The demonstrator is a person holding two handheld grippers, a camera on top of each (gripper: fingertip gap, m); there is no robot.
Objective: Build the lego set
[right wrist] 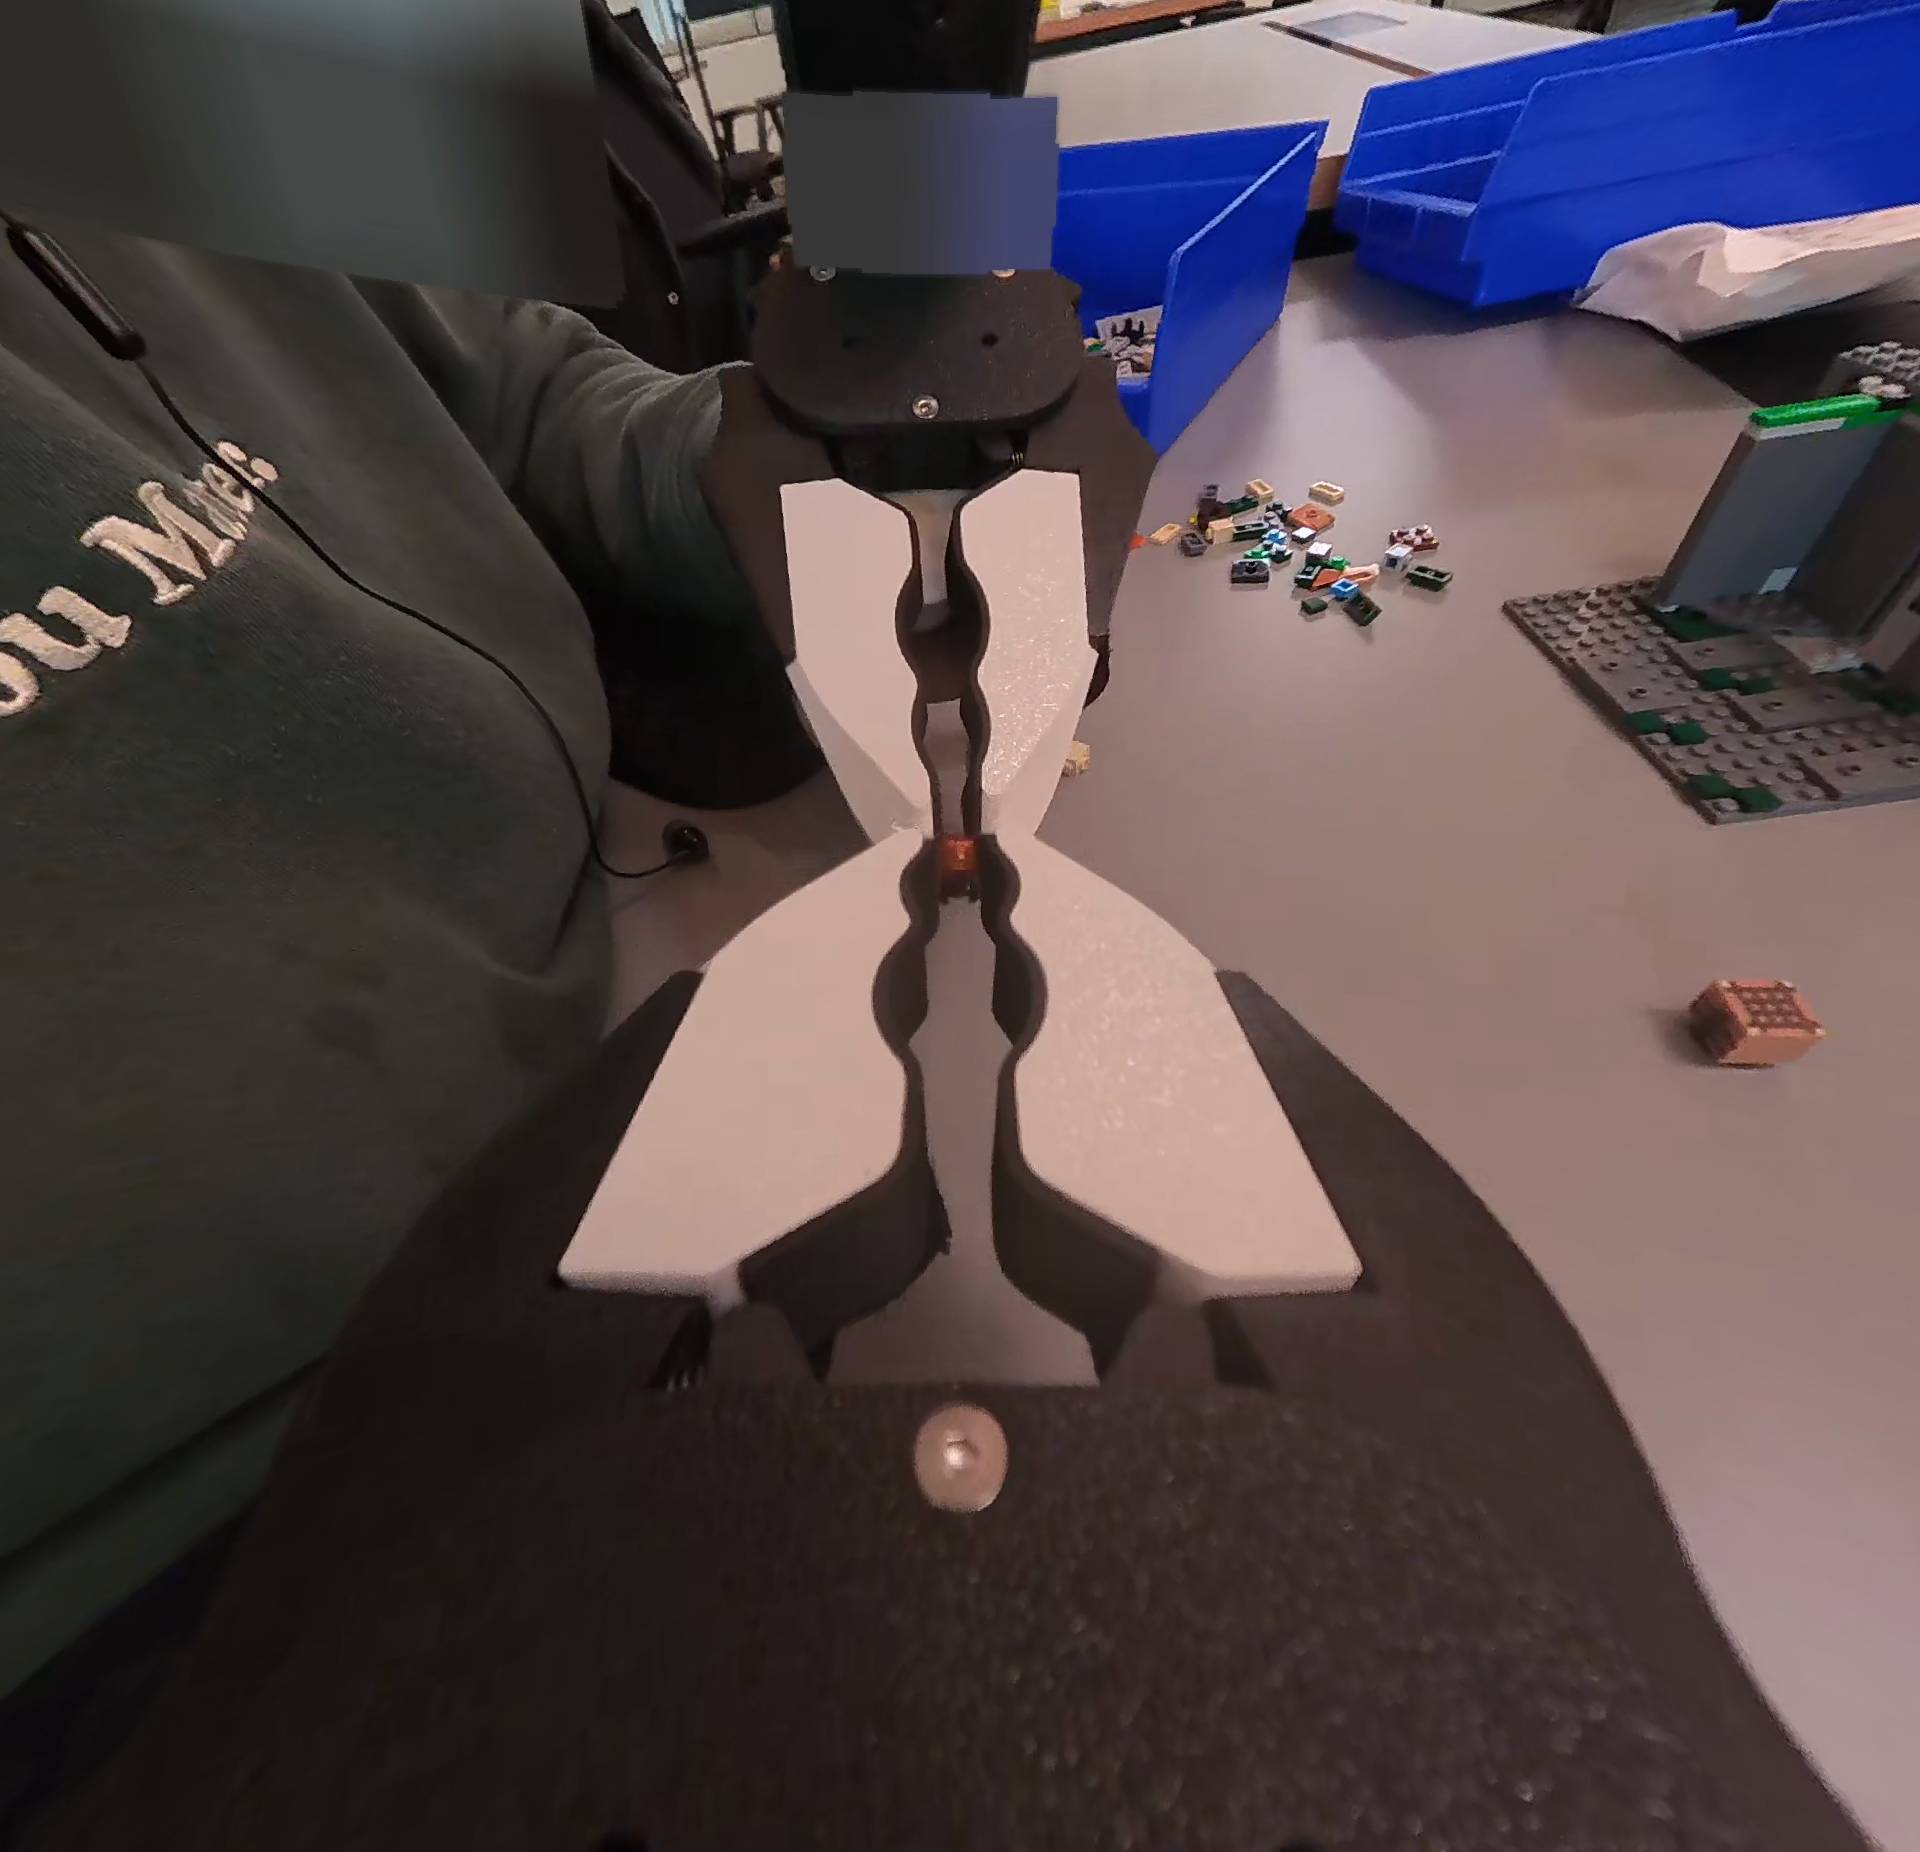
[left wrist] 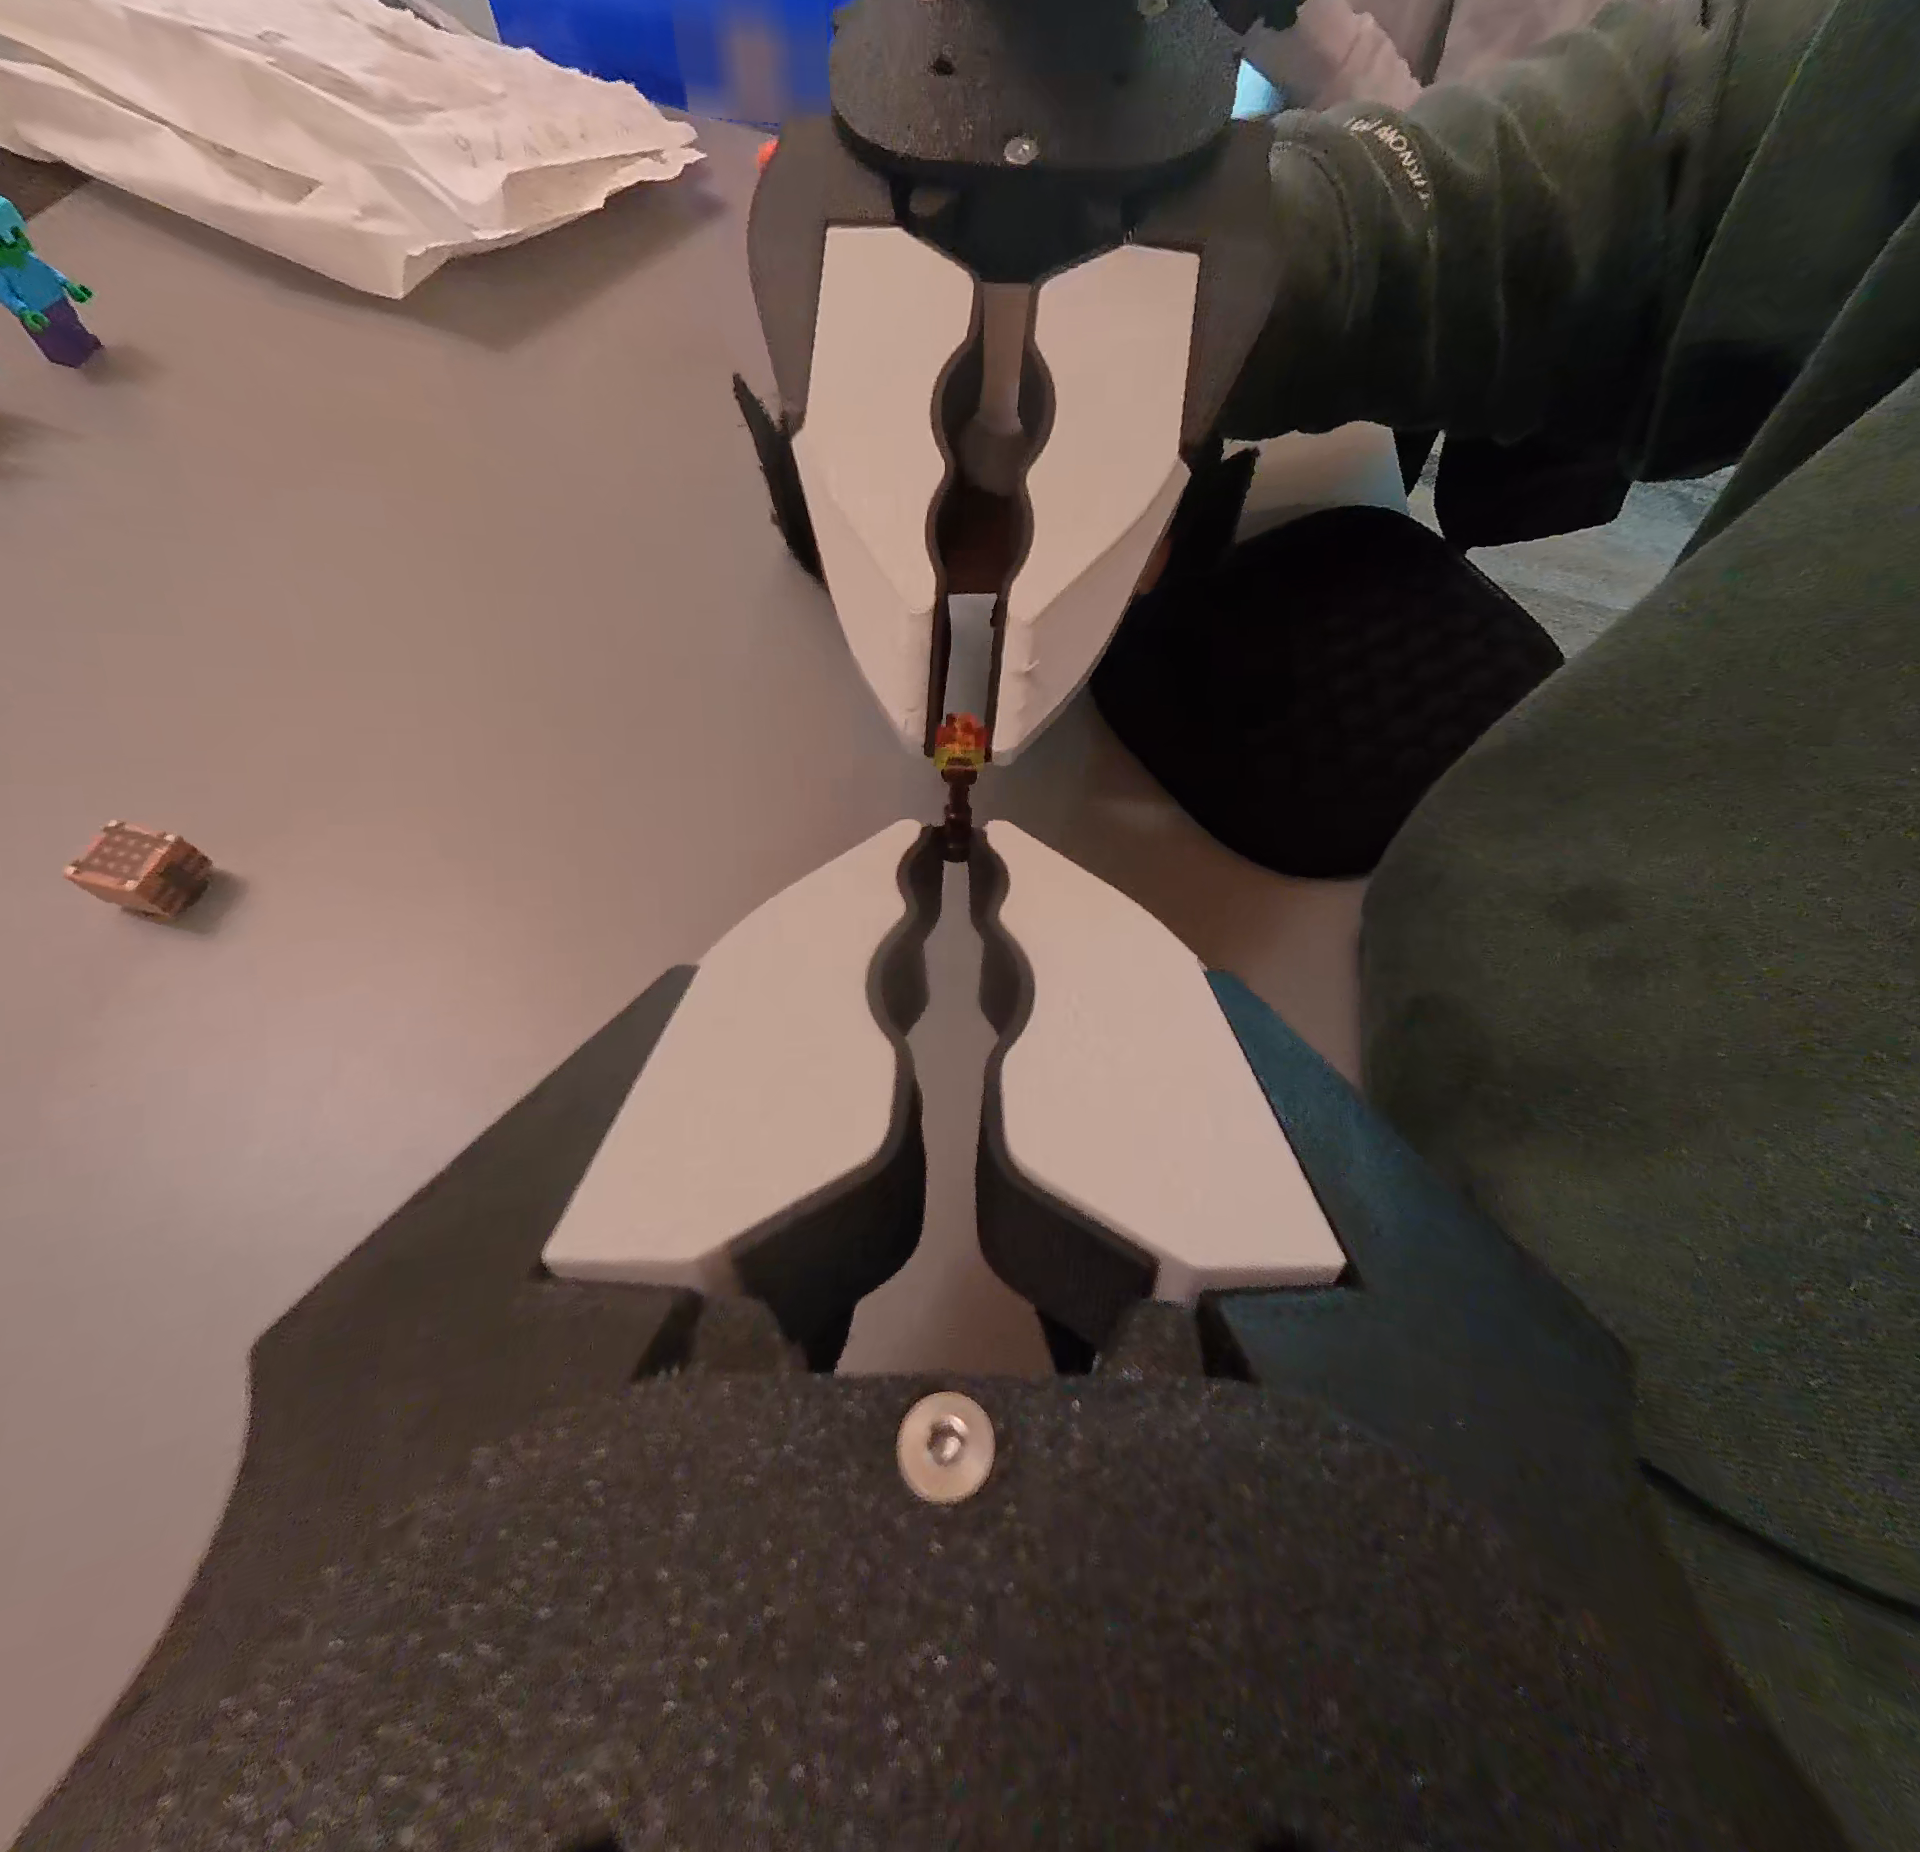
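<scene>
The task's thing at this moment is a tiny torch piece (left wrist: 957, 794): a thin dark-brown stick topped with a translucent orange-and-yellow flame. It hangs in the air above the grey table (left wrist: 436, 597), caught between the two grippers, which meet tip to tip.

In the left wrist view, the left gripper (left wrist: 957, 846) has its white fingers drawn almost together, the tips pinching the dark stick end of the torch. Facing it, the right gripper (left wrist: 961, 748) has its tips closed on the flame end, with only a narrow slot between them. In the right wrist view the torch shows only as a small orange-brown bit (right wrist: 957, 860) at the meeting point of the right gripper (right wrist: 957, 883) and the left gripper (right wrist: 957, 826); both pairs of fingers stand nearly shut there.

Taking the torch as the landmark: a small tan studded block (right wrist: 1756, 1023) lies on the table to its right in the right wrist view, apart from it. Beyond that, a scatter of loose small bricks (right wrist: 1309, 550) lies on the table, and farther right stands a grey baseplate build (right wrist: 1756, 680) with green patches. Blue bins (right wrist: 1621, 140) stand behind. In the left wrist view a blue-and-green minifigure (left wrist: 42, 285) stands far left of the torch, near crumpled white paper bags (left wrist: 312, 140).
</scene>
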